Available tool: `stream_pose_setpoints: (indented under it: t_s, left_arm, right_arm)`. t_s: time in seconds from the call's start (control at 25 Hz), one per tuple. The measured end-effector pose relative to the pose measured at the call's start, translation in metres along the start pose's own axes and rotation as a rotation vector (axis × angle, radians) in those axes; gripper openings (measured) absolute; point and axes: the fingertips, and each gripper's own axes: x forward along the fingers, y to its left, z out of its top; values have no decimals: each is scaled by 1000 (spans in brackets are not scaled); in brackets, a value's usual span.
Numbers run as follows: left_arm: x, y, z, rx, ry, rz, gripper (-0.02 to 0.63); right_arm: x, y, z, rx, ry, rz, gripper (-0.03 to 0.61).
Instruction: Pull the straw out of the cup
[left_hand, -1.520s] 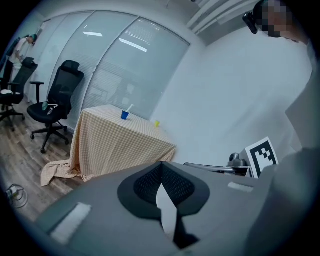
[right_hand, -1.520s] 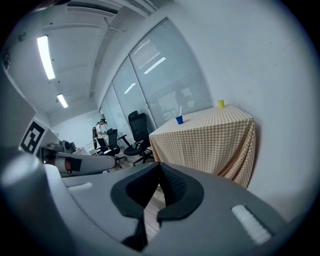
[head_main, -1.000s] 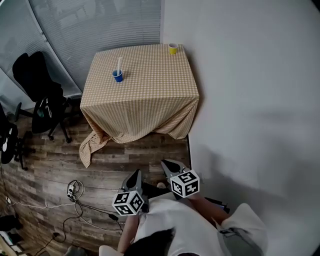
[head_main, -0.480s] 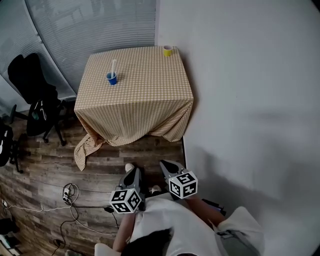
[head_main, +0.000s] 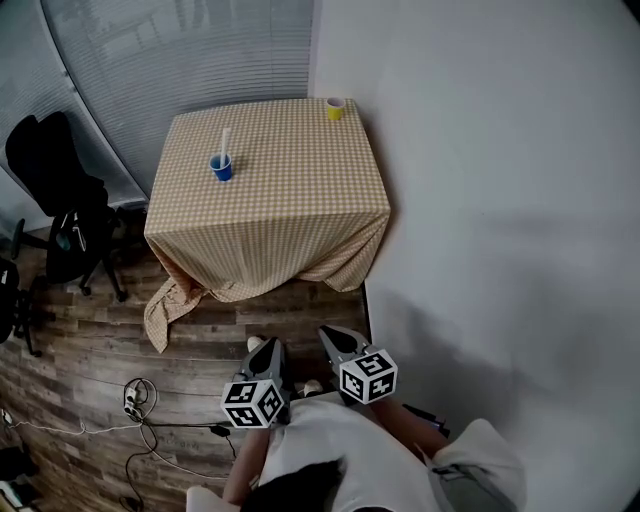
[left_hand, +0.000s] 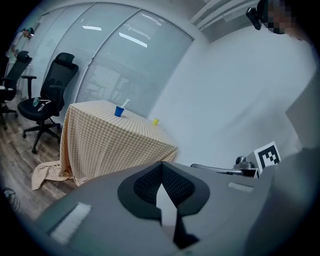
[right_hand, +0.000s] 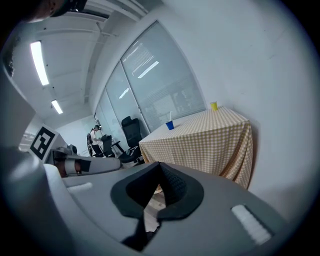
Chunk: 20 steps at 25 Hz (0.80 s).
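**A:** Where is the cup for us right now?

**B:** We see the blue cup (head_main: 222, 168) upright on the table (head_main: 300, 215), which is draped in tan checks and sits at about twelve o'clock from us. On the tabletop the cup is toward ten o'clock, away from every edge. It is well apart from both of our grippers.

**A:** And the straw?

**B:** The white straw (head_main: 225, 140) is in the cup, and most of its length stands out above the rim.

**A:** How are our grippers?

**B:** The left gripper (head_main: 264, 346) and the right gripper (head_main: 334, 336) are side by side at six o'clock, close to our body. They are over the wood floor (head_main: 90, 330), and both point toward the table. In its own view the left gripper's jaw tips meet, with nothing caught between them. The right gripper's jaws are also together and empty.

**A:** What else do we have around the table?

**B:** A yellow cup (head_main: 335, 108) stands at the table's one o'clock corner, just beside the white wall (head_main: 500, 200). A black office chair (head_main: 50, 180) is at the table's nine o'clock. Cables (head_main: 135, 398) lie on the floor at nine o'clock from our left gripper. Window blinds (head_main: 200, 50) run behind the table, from ten to twelve o'clock.
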Motion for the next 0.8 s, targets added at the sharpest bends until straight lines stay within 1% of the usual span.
stream_pose_setpoints:
  t_s: [0.28, 0.44, 0.68, 0.8]
  left_arm:
    - [35, 31, 27, -27, 42, -24, 12]
    - [53, 45, 46, -16, 83, -55, 12]
    - [77, 80, 74, -35, 80, -72, 12]
    - [85, 86, 89, -28, 83, -96, 12]
  right_arm:
    - [46, -5, 11, 43, 30, -6, 6]
    - [76, -3, 25, 75, 32, -5, 6]
    - [124, 2, 46, 63, 40, 2, 6]
    - [135, 5, 57, 53, 42, -12, 6]
